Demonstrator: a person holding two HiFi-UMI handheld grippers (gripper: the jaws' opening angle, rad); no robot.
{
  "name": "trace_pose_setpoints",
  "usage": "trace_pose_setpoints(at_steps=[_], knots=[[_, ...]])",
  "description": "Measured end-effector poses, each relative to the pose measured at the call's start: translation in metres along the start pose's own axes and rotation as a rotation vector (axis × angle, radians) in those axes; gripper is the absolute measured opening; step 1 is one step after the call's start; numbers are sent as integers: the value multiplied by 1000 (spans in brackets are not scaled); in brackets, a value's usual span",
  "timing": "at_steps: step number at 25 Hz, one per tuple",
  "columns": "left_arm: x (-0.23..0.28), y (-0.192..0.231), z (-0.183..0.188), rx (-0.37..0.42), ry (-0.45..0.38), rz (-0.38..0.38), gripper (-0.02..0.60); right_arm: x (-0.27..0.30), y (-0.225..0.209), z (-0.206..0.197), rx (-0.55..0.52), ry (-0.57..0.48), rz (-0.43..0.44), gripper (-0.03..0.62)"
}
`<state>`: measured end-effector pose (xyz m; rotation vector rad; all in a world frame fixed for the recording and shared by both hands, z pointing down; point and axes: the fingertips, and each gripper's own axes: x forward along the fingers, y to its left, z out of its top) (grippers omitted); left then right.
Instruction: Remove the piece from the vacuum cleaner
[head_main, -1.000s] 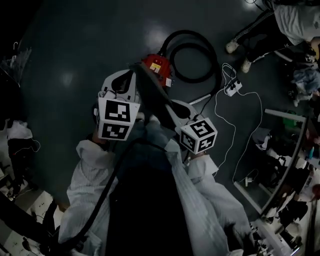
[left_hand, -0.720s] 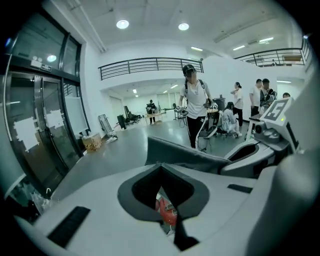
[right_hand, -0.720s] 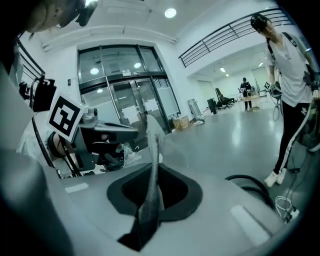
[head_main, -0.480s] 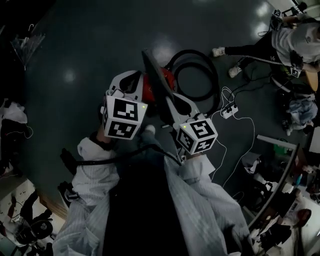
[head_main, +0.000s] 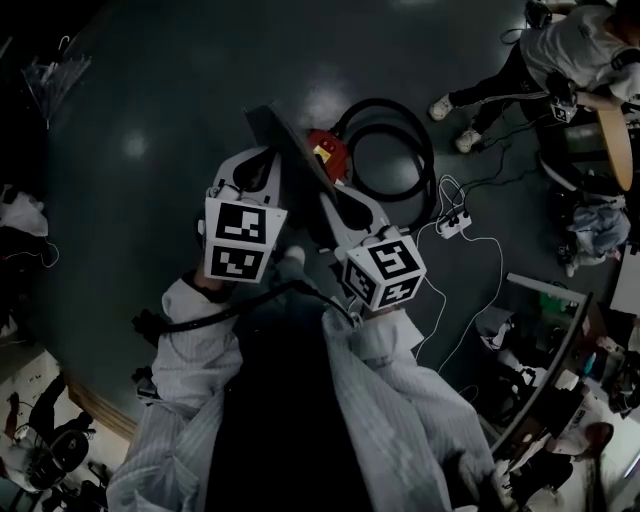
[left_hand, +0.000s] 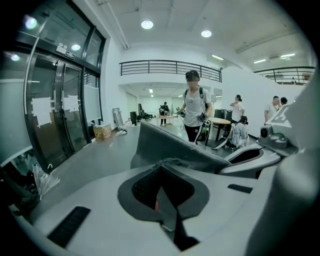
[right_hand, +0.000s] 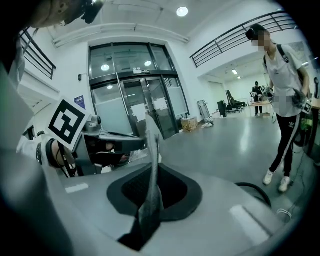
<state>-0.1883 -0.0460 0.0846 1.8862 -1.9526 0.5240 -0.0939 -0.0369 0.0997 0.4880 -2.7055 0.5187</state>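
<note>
Fingers of right gripper (right_hand: 152, 192) clamp grey piece (left_hand: 170, 147) (left gripper (left_hand: 160, 200) shut) over glossy floor (head_main: 170, 90).

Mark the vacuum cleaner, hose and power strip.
vacuum cleaner (head_main: 320, 139): head view, red body.
hose (head_main: 423, 150): head view, coil's right side.
power strip (head_main: 452, 218): head view, white block's middle.
</note>
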Motion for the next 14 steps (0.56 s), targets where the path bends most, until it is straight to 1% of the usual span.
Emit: trace_pose_setpoints(at_steps=[8, 14], knots=[[-10, -4, -5, -14, -9, 4, 4, -7, 6, -4, 6, 2, -3, 25], [-36, 8, -20, -18, -19, 10, 3, -9, 31, -11, 1, -1, -4, 25]])
